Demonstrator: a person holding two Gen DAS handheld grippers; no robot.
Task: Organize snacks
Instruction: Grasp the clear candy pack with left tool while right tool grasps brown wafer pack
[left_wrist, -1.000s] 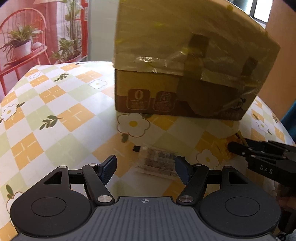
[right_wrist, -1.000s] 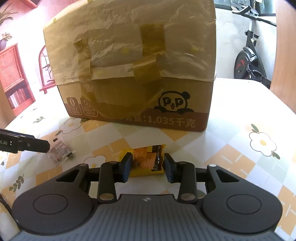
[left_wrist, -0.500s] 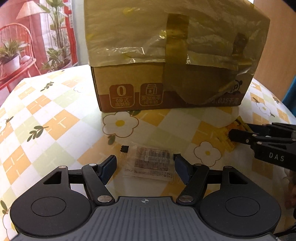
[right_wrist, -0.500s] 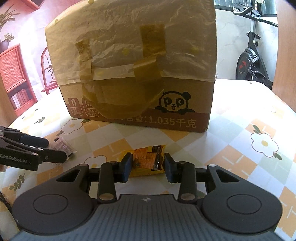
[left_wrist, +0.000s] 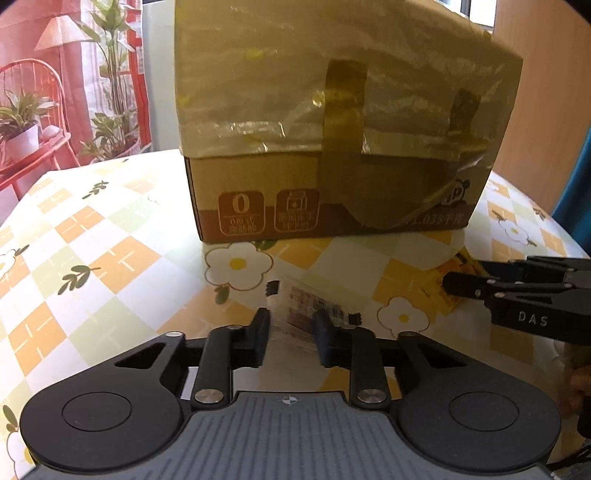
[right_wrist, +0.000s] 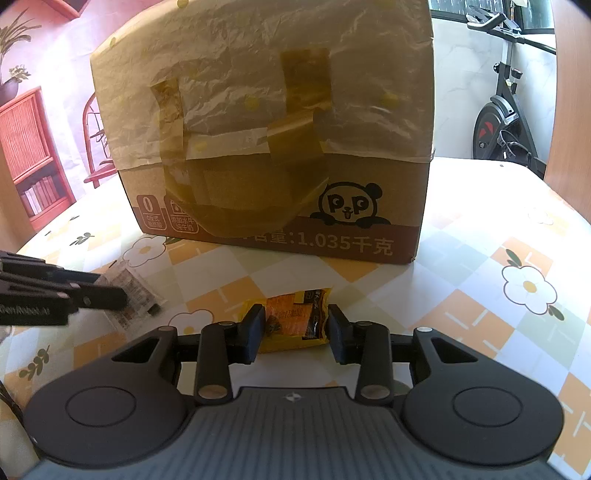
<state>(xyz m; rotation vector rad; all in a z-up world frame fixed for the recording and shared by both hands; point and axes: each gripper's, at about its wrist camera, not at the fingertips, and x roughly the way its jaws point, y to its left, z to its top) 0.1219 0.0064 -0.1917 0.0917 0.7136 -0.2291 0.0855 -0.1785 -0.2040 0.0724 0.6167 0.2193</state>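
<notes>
In the left wrist view, a tall cardboard box (left_wrist: 332, 155), its upper part wrapped in crinkled yellowish plastic and brown tape, stood on the far side of the checked, flower-printed tablecloth (left_wrist: 92, 258) and blocked everything behind it. Potted plants (left_wrist: 22, 125) on a red stand showed at far left. The left gripper (left_wrist: 291, 325) had just been closing its jaws onto a clear snack packet (left_wrist: 306, 306) with a printed label; the pads sat against its near end, and its long axis ran away from the gripper, angled slightly left. The right gripper (left_wrist: 461, 284) reached in from the right, over a yellow wrapper. In the right wrist view, the same box (right_wrist: 266, 147), bearing a panda logo, filled the middle, with an exercise bike (right_wrist: 506, 110) at far right and a red bookshelf (right_wrist: 33, 158) at left. The right gripper (right_wrist: 295, 328) was clamped narrowly on an orange-and-yellow snack packet (right_wrist: 295, 321) lying flat just near of the box, its long axis across the jaws.
</notes>
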